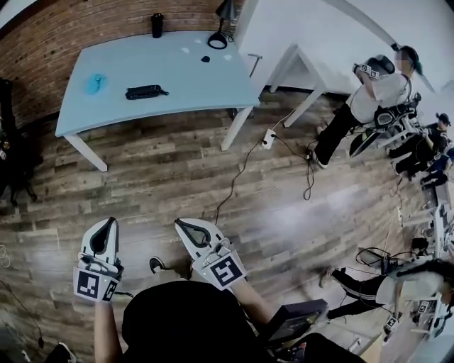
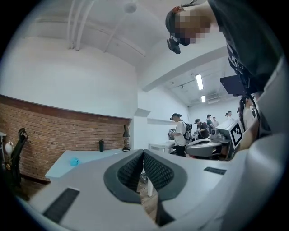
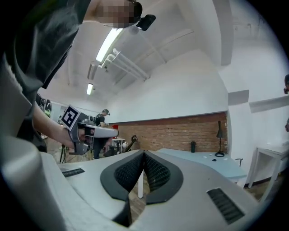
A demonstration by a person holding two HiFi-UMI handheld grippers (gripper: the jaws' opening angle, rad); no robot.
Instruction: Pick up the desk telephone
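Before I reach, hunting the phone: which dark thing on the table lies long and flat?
The black desk telephone at the table's middle; the tumbler and lamp stand upright at its far edge.

Lab: brick wall [image 1: 42,42], headset-wearing people [image 1: 369,99]

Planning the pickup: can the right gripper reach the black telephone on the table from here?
Probably not yet: the right gripper, shut, hangs well short of the table; floor lies between. Nothing blocks the telephone.
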